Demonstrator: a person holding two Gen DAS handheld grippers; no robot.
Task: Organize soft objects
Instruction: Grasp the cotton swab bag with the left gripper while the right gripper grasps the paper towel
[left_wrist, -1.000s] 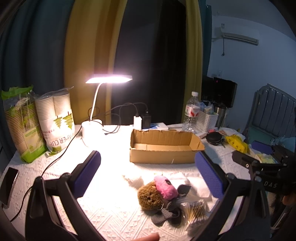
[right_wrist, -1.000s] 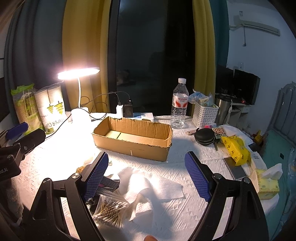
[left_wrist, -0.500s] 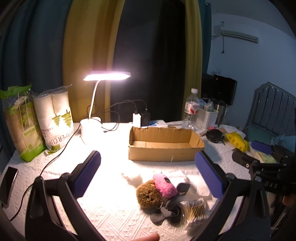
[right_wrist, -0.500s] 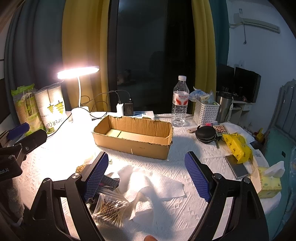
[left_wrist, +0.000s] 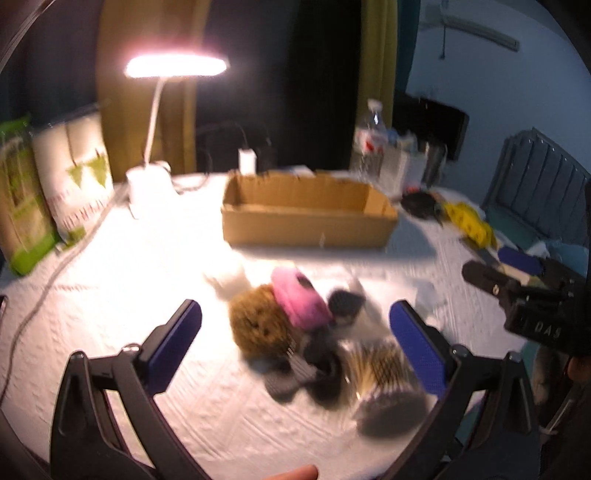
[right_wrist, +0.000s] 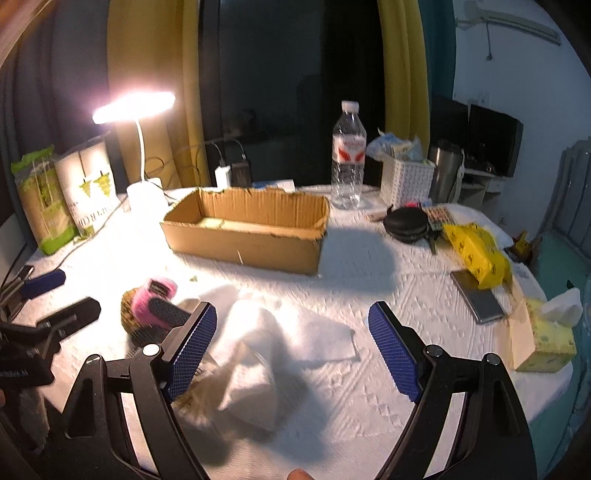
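Cardboard box (right_wrist: 246, 232) first: a long, shallow tray of corrugated card with ragged torn edges, sitting mid-table on the white embossed cloth (right_wrist: 369, 398). From my right wrist camera I can see its floor, and it looks bare apart from a pale patch at the bottom that I can't identify. Behind it a white woven basket (right_wrist: 406, 181) is stuffed with packets.

My left gripper (left_wrist: 295, 332) is spread wide, blue textured pads holding nothing, hovering over the pile of soft things. My right gripper (right_wrist: 291, 347) is likewise wide apart and empty, above a crumpled white tissue (right_wrist: 266, 347).

The pile sits in front of the box, well apart from it: a round, coarse brown sponge (left_wrist: 258, 325), a fuzzy pink plush piece (left_wrist: 299, 302) leaning against it, dark grey mesh fabric (left_wrist: 306, 369) below, and a clear packet of cotton swabs (left_wrist: 380, 365) beside that. A fluffy white tuft (left_wrist: 231, 280) lies just behind the sponge. The left view is blurred, so finer texture is lost on me.
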